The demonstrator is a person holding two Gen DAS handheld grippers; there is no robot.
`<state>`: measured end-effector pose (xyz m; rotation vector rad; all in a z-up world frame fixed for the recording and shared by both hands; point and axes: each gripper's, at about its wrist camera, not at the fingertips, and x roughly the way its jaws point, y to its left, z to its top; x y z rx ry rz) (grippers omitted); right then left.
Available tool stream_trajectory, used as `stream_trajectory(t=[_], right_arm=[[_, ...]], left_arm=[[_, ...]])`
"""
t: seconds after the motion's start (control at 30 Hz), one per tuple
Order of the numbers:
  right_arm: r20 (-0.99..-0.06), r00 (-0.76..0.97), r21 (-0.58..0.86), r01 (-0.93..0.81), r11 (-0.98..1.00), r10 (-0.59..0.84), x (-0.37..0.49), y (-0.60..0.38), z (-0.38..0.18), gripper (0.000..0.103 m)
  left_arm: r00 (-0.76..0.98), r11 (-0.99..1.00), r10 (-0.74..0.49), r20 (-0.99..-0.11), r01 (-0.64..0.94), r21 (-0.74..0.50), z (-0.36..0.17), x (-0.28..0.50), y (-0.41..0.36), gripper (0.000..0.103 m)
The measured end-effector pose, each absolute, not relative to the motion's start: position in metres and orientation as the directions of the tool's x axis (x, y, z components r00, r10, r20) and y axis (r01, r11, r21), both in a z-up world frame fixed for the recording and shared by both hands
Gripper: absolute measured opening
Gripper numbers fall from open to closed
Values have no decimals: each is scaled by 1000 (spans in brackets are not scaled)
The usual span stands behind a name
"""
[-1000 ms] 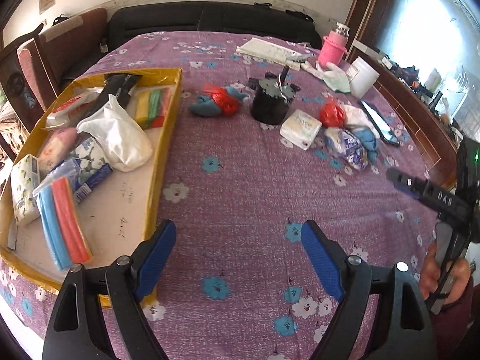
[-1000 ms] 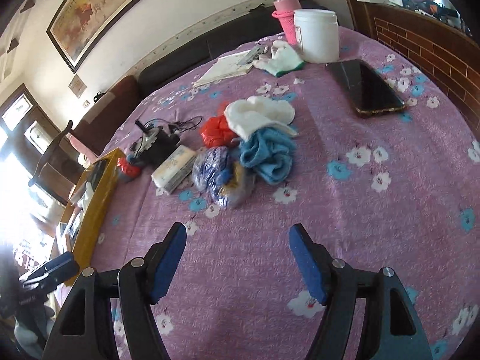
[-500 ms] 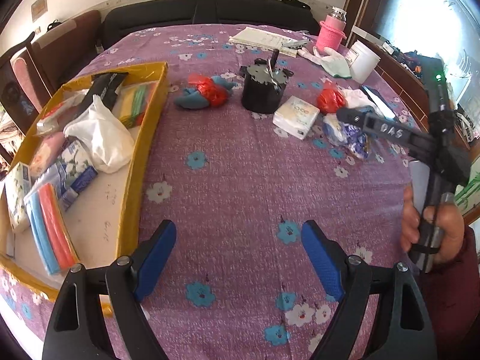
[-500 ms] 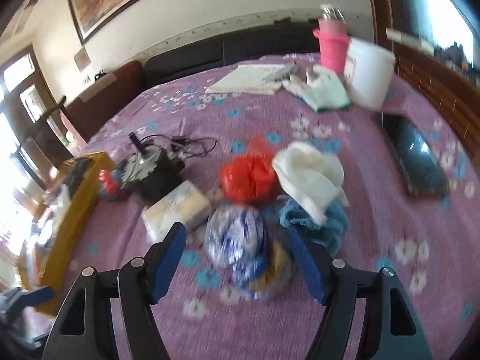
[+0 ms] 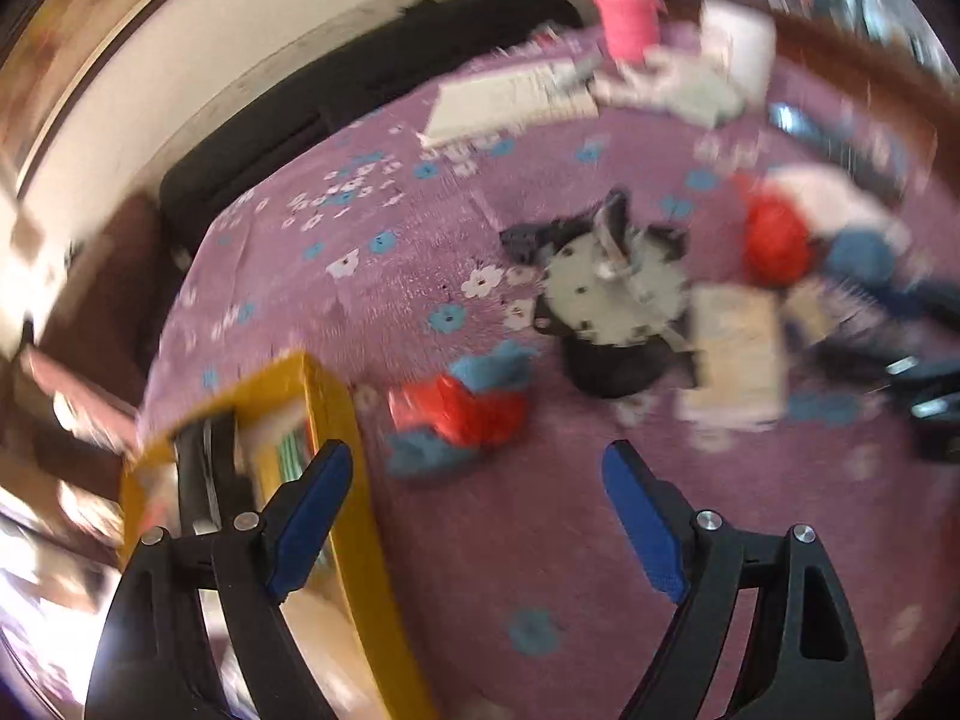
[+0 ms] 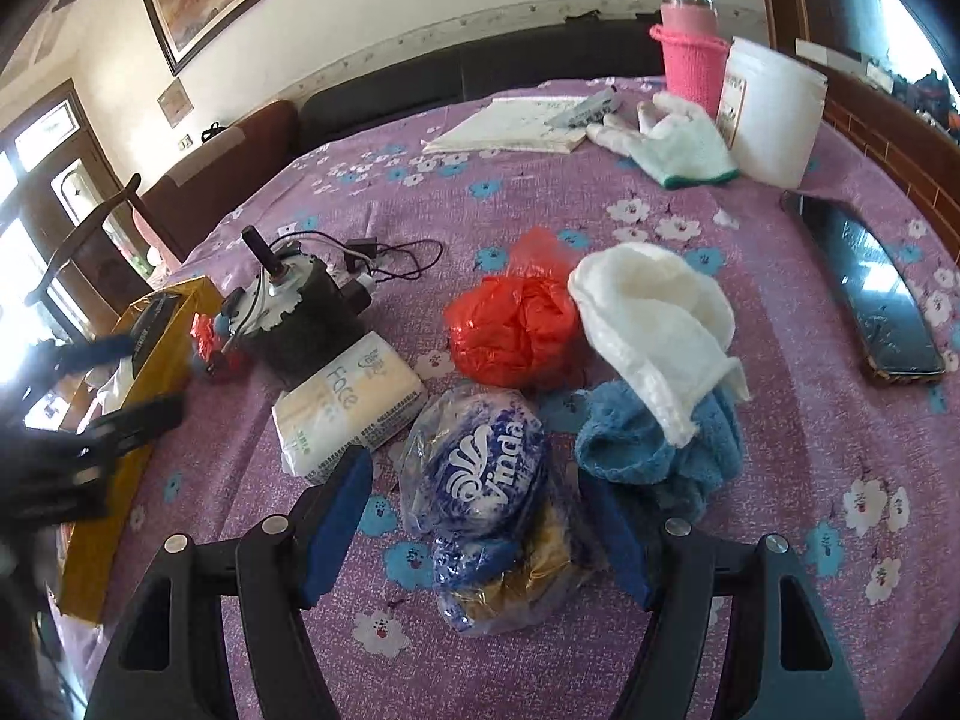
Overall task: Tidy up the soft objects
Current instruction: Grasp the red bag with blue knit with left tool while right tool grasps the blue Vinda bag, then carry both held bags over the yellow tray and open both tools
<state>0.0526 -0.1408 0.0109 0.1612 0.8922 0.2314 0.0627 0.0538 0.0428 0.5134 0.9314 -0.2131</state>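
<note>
both grippers moved in: right gripper [image 6: 480, 522], jaws apart, straddles the vinda tissue bag [image 6: 480, 474]; lower, squeeze mid-bag. left gripper [image 5: 480, 528] apart, empty.

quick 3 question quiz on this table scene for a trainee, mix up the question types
1. True or false: the right hand-held gripper is already clamped shut on the blue Vinda tissue pack.
2. Multiple choice: what lies partly over the blue towel? A) the red plastic bag B) the white towel C) the Face tissue pack
3. Fill in: the tray at the table's left edge is ____ in colour.

Key:
1. False. Its jaws stand open with the pack between them.
2. B, the white towel.
3. Yellow, the yellow tray.
</note>
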Motion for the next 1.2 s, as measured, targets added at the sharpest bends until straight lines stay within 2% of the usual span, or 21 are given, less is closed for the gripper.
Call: stream_trajectory(t=[0.17, 0.23, 0.3, 0.33, 0.37, 0.4, 0.47, 0.5, 0.53, 0.63, 0.83, 1.2], right_arm=[[-752, 603, 231, -135, 964, 265, 54, -139, 10, 75], [-752, 603, 232, -136, 963, 266, 54, -139, 11, 75], [-752, 601, 236, -138, 962, 271, 54, -139, 11, 75], [-753, 600, 236, -139, 962, 271, 54, -140, 11, 75], [-754, 600, 232, -140, 963, 269, 54, -139, 11, 75], [-755, 601, 223, -138, 965, 261, 53, -139, 11, 73], [-760, 605, 198, -134, 971, 239, 52, -139, 11, 61], [-759, 606, 195, -135, 971, 237, 51, -139, 11, 52], [-757, 606, 201, -138, 970, 243, 50, -139, 11, 48], [-748, 615, 206, -141, 968, 249, 48, -140, 13, 45], [-706, 654, 217, -165, 962, 271, 40, -141, 23, 45], [-698, 667, 212, -154, 965, 260, 35, -142, 22, 45]], left_arm=[[516, 838, 57, -855, 440, 321, 21, 100, 55, 84], [515, 831, 49, -856, 455, 321, 20, 101, 50, 81], [504, 812, 43, -862, 485, 325, 20, 99, 43, 69], [480, 815, 25, -877, 498, 296, 20, 99, 41, 47], [466, 817, 18, -885, 503, 281, 21, 98, 39, 32], [475, 809, 43, -879, 500, 309, 20, 96, 36, 32], [485, 805, 49, -873, 498, 322, 20, 90, 34, 32], [483, 812, 40, -874, 494, 311, 21, 87, 35, 32], [483, 821, 23, -875, 491, 292, 23, 83, 37, 32], [496, 848, -27, -868, 471, 242, 33, 65, 47, 32], [543, 886, -115, -832, 434, 161, 65, 17, 70, 32], [624, 950, -196, -756, 313, 12, 94, -68, 128, 32]])
